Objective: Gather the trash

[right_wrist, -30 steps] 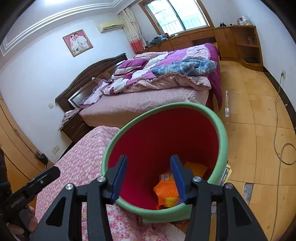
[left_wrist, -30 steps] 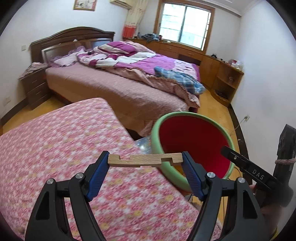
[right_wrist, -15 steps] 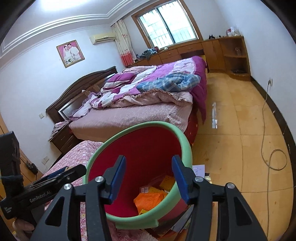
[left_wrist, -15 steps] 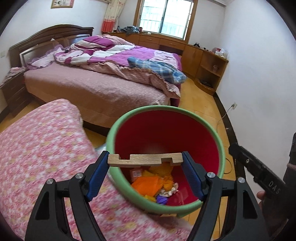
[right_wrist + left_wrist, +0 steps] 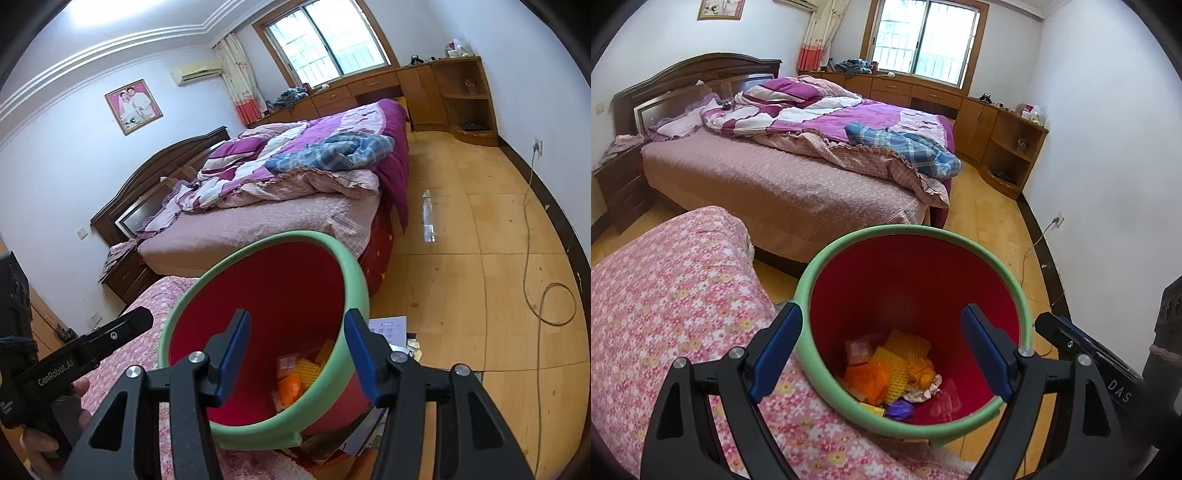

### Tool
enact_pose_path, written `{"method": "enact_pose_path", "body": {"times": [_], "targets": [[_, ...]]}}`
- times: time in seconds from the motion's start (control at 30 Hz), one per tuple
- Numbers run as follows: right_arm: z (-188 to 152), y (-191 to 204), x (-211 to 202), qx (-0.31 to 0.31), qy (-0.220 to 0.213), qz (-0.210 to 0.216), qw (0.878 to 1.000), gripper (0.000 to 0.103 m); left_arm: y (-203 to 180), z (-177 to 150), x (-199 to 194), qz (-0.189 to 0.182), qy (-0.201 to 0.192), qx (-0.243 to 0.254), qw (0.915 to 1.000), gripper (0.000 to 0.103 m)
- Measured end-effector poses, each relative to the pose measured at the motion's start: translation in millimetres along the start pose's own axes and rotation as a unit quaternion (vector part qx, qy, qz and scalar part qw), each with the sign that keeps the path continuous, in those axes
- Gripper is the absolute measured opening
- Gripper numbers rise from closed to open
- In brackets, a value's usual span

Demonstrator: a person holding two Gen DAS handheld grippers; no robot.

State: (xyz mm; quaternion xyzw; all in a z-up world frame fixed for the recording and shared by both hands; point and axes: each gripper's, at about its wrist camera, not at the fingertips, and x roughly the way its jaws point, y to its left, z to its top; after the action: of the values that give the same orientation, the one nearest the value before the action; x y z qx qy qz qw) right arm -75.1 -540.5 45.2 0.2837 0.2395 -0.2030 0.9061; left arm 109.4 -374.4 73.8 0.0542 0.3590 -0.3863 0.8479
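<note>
A red bin with a green rim [image 5: 1021,295] stands beside the pink floral bed [image 5: 665,314]. It holds orange and yellow trash [image 5: 886,369]. My left gripper [image 5: 882,350] is open and empty, right over the bin mouth. No wooden piece shows between its fingers. My right gripper [image 5: 295,354] is open and empty, with its fingers either side of the bin's near rim [image 5: 354,280]; orange trash [image 5: 291,384] shows inside. The left gripper's body [image 5: 74,354] shows at the left of the right wrist view.
A large bed [image 5: 794,177] with purple bedding stands behind the bin. Wooden cabinets [image 5: 997,125] line the far wall. A clear plastic bottle [image 5: 427,218] lies on the wooden floor. A cable [image 5: 539,280] trails along the right wall. Papers [image 5: 388,328] lie beside the bin.
The left gripper moved right over the bin and opened wider; the wooden piece it held is gone from its fingers. The right gripper drew back slightly and stayed open.
</note>
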Motion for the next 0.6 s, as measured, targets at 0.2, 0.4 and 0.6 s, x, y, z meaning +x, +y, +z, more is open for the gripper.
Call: {"method": "enact_pose_path", "body": {"times": [0.2, 0.4, 0.6], "targets": [[-7, 26, -9, -0.019, 0.007, 0.032, 0.999, 0.064, 14, -8, -21, 0.011, 0.003, -0.023, 0.9997, 0.087], [-17, 63, -18, -0.056, 0.022, 0.054, 0.997, 0.075, 34, -22, -56, 0.051, -0.003, -0.039, 0.9979, 0.087], [-35, 101, -28, -0.085, 0.037, 0.076, 0.993, 0.078, 61, -42, -96, 0.083, -0.008, -0.066, 0.9944, 0.087]]}}
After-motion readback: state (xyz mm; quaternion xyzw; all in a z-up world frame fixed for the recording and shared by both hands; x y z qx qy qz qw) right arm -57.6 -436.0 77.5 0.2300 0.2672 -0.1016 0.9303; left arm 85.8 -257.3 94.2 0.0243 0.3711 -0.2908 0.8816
